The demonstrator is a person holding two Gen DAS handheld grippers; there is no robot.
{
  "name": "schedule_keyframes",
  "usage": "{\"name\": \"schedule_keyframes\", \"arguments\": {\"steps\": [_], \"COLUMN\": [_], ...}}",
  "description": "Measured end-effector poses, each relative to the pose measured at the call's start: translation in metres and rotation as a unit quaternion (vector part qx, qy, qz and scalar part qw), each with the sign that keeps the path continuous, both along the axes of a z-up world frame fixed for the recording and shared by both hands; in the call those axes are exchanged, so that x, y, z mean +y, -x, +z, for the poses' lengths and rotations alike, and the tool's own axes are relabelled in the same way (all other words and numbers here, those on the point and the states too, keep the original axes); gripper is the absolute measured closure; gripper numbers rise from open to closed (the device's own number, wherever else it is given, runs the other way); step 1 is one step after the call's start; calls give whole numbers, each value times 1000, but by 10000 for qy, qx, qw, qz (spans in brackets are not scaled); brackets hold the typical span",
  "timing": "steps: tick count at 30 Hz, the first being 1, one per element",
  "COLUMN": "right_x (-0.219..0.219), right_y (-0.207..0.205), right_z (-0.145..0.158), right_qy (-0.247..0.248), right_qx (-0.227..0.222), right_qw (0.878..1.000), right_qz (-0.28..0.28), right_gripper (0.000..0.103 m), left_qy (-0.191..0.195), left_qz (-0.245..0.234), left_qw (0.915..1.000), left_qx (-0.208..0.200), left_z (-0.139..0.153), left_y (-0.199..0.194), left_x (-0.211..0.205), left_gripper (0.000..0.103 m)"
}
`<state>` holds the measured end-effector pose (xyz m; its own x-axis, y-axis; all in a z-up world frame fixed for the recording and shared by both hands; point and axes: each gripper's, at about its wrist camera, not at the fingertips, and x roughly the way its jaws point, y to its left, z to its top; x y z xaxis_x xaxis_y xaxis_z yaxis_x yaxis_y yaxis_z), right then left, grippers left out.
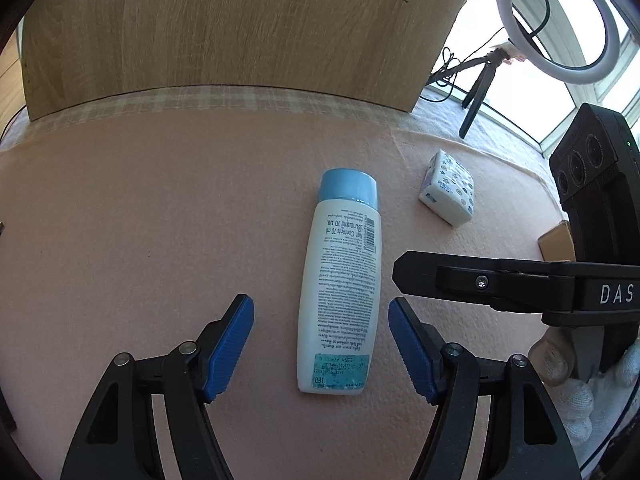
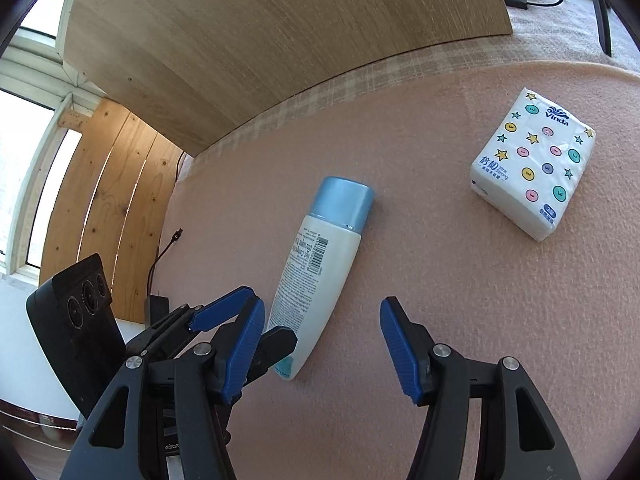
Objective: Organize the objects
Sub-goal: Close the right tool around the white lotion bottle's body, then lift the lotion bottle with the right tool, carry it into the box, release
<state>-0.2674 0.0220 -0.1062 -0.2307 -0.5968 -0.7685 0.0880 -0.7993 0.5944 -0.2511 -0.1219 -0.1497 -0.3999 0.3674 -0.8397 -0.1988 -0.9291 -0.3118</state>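
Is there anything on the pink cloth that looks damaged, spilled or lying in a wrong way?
The white bottle with the blue cap lies on its side, not upright, and the teal sticker near its base looks worn and scratched. No spill is visible. The tissue pack looks intact.

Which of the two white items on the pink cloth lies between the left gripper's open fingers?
The bottle with the blue cap; the tissue pack sits apart, beyond and to the right of the left gripper.

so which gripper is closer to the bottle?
Left. The left gripper is open with the bottle lying between its fingers. The right gripper is open just to the bottle's right, not straddling it.
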Motion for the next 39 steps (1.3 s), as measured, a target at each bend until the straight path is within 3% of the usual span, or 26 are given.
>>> {"name": "schedule_keyframes", "arguments": {"steps": [10,18,23,34,39], "right_x": [-7,-16,-18,-8,6], "right_y": [15,24,26,5,-15], "right_z": [-13,-17,-19,-15,-7], "right_qy": [7,-11,-75,-155,-117], "right_qx": [-156,-149,-166,-92,9], "right_qw": [9999,9997,9993,9991,9994], "right_qz": [31,182,322,394,324], "right_gripper": [47,49,65,66,66], "left_qy": [124,1,10,-199,-100], "left_qz": [-226,-284,-284,99,152], "left_qw": [9997,9996,9996,9997,9998], "left_qx": [-21,-31,-25,-35,94], "left_z": [-12,-10,-11,-7,3], "left_y": [12,16,14,-12,-33], "left_x": [13,19,25,40,60], "left_gripper": [30,31,53,53,53]}}
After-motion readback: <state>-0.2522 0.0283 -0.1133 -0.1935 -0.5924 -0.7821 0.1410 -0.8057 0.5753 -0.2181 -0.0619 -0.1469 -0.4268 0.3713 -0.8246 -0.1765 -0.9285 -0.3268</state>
